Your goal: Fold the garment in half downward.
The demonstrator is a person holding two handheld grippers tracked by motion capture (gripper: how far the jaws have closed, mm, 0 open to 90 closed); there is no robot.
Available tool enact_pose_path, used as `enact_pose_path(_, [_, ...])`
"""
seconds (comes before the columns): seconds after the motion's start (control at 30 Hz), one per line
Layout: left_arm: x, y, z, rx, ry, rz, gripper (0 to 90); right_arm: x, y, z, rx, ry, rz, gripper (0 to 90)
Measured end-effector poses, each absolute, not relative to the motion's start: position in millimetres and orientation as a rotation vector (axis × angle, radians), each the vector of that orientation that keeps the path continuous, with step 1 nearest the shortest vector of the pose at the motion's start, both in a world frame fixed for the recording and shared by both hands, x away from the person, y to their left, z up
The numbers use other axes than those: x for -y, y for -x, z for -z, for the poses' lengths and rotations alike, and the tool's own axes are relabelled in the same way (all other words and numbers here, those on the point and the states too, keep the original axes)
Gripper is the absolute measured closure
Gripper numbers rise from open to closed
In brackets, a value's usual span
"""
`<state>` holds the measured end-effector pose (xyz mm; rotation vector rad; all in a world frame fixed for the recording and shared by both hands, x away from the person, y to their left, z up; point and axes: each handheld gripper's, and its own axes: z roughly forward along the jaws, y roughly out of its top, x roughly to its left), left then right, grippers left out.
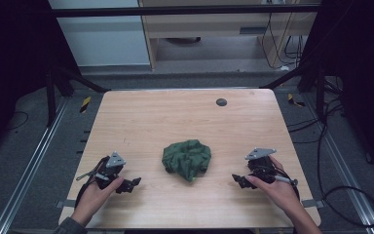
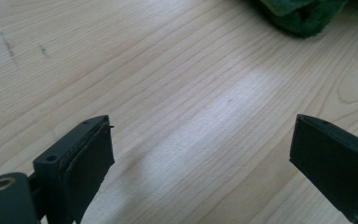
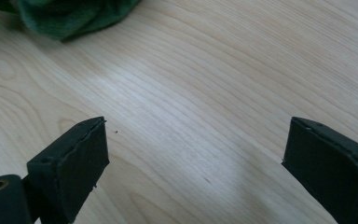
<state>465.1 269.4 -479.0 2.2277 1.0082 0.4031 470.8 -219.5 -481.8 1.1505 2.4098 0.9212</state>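
Half the green cloth [image 2: 303, 16] cropped.

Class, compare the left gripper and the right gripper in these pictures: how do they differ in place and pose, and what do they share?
The left gripper rests left of the crumpled green cloth, pointing right toward it; the right gripper rests on the cloth's other side, pointing left. The left gripper view has the cloth at upper right; the right gripper view has it at upper left. Shared: both have their fingers wide apart, hold nothing, and sit apart from the cloth on the wooden table.
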Motion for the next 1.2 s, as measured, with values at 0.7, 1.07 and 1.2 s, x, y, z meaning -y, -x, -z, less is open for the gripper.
enact_pose_path(0.7, [-300, -482, 486, -1.080, -2.212, -0.483, 5.6, 255, -487, 495, -2.318, -1.308, -0.895, 6.7])
enact_pose_path(1.07, [-311, -491, 492, -1.115, -2.175, -0.515, 5.7, 263, -496, 500, -2.285, -1.358, -0.891, 7.2])
enact_pose_path(1.2, [-313, -496, 495, -1.124, -2.163, -0.526, 5.7, 263, -499, 501, -2.275, -1.369, -0.889, 7.2])
